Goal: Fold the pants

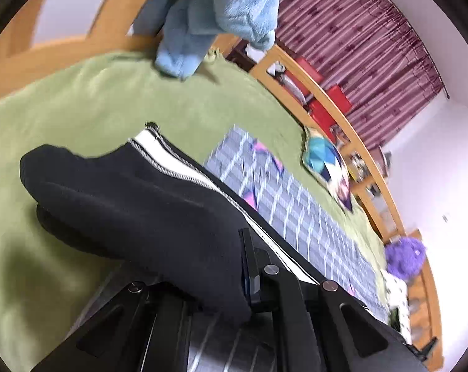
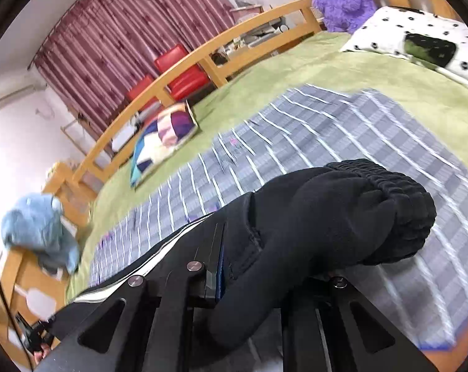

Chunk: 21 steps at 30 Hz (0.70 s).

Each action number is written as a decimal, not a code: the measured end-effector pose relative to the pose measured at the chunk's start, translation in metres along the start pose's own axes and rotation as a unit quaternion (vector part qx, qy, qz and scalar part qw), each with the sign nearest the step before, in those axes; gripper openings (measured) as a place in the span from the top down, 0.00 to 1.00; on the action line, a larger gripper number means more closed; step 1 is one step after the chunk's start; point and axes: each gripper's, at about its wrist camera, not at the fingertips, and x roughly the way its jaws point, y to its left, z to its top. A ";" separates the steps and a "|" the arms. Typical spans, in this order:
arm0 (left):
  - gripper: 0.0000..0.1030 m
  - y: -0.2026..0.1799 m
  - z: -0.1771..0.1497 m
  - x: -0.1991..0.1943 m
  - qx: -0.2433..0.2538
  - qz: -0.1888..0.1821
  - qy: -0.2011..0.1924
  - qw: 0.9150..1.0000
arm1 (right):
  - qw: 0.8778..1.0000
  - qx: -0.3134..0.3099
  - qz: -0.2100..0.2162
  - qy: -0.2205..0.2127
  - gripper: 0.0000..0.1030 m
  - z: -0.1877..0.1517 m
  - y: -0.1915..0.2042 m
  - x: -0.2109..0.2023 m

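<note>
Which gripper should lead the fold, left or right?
Probably left. The left gripper pinches the black pants at the zippered leg end, the lighter end to carry. The right gripper clamps the bunched waistband end and can anchor above the plaid blanket.

Black pants (image 1: 134,204) with a white, zip-edged side stripe hang bunched from 6 o'clock in both views, lifted off the bed; the gathered elastic waistband (image 2: 401,198) droops, apparently folded over.

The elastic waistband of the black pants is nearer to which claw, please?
Right. The right claw pinches the pants just beside the waistband; the left claw grips the zipped leg end, waistband out of view.
</note>
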 end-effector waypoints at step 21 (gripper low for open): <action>0.32 0.011 -0.092 -0.049 0.032 0.125 0.042 0.991 | 0.985 0.162 0.007 0.055 0.29 -0.098 -0.149 -0.029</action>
